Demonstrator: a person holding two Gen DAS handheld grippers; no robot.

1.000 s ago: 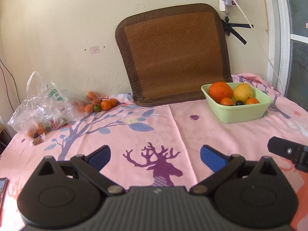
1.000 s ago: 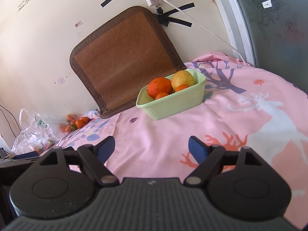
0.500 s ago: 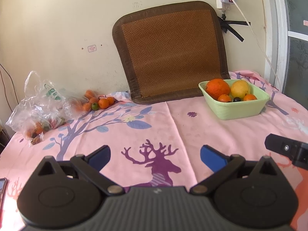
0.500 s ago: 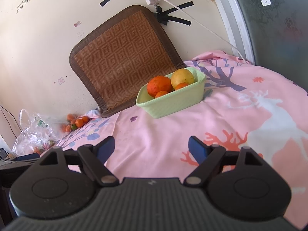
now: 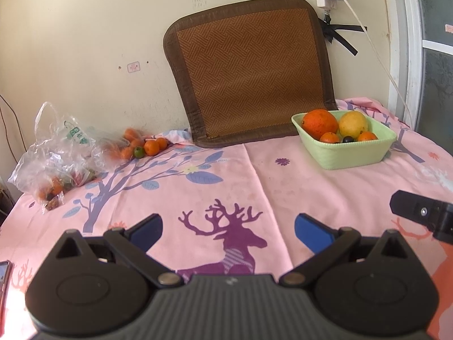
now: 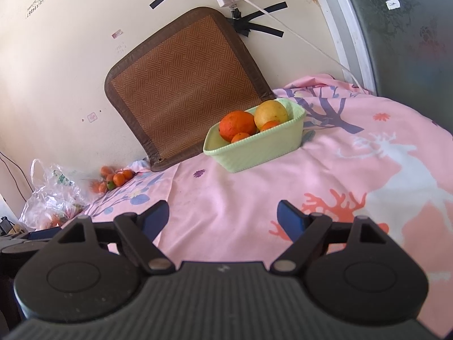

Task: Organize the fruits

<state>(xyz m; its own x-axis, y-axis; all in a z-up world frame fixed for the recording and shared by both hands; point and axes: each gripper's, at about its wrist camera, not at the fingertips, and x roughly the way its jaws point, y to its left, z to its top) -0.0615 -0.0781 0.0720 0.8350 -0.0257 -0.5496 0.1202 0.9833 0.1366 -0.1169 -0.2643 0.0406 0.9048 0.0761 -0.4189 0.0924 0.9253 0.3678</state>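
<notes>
Basket point(image 5: 351, 155): two big fruits, two small oranges, one dark berry. Left gripper point(image 5: 228, 226), right gripper point(image 6: 223, 216) apart, empty.

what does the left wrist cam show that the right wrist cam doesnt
Only the left wrist view shows a small dark fruit in the green basket, a phone edge at bottom left, and the right gripper's finger poking in from the right.

Only the right wrist view shows the frosted window and the white deer print.

Both show the basket with a large orange and a yellow fruit, loose small oranges by the plastic bag, and the woven mat.
</notes>
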